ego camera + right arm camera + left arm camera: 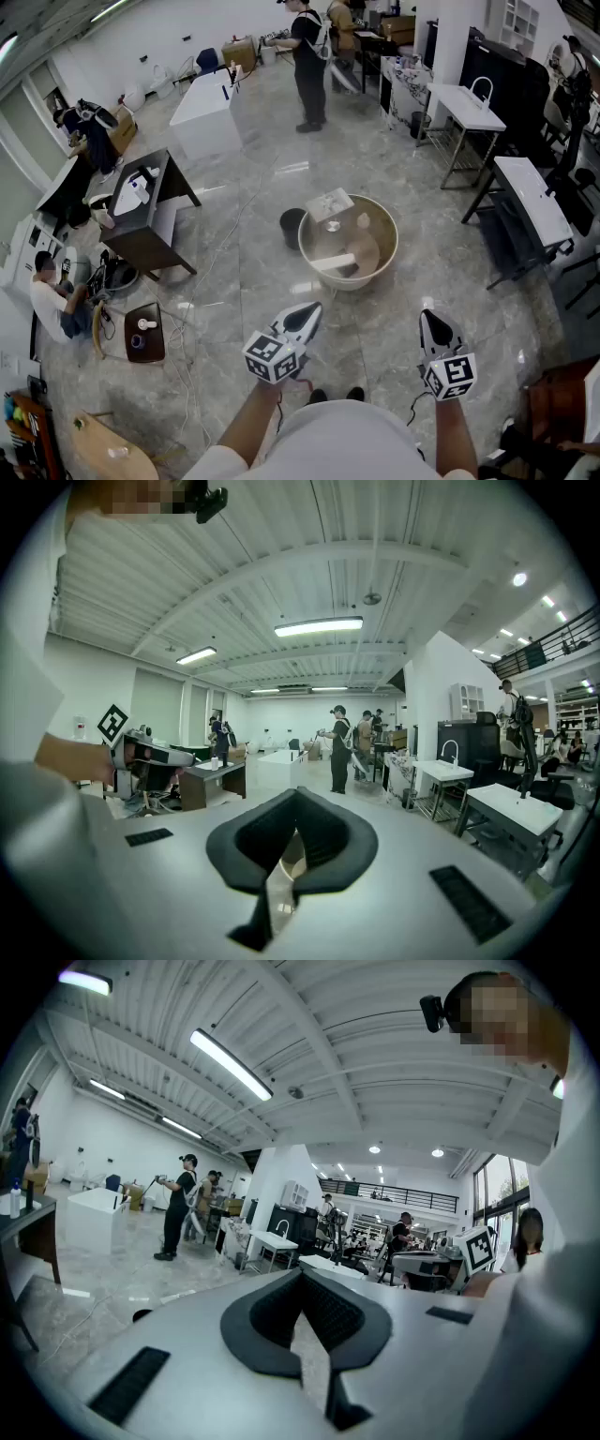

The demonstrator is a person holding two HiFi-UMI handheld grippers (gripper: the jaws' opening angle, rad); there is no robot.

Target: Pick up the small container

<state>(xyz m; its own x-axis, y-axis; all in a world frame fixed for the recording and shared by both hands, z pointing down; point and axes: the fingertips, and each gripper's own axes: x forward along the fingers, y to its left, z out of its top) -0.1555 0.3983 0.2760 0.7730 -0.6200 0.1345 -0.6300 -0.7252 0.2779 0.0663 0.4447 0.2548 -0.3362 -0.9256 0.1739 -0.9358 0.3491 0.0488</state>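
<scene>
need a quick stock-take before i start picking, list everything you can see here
round beige tub: one, beige, on the floor at centre
white flat square sheet: one, white, at the tub's far rim
white roll: one, white, inside the tub, near side
black bucket: one, black, beside the tub's left
dark brown desk: one, dark brown, left
white cabinet: one, white, far left
white tables: two, white, right side
small brown stool: one, brown, lower left
standing person: one, black top, far end
seated person: one, white shirt, left edge
left hand-held gripper: white and black, bottom centre, shut, empty
right hand-held gripper: white and black, bottom right, shut, empty
</scene>
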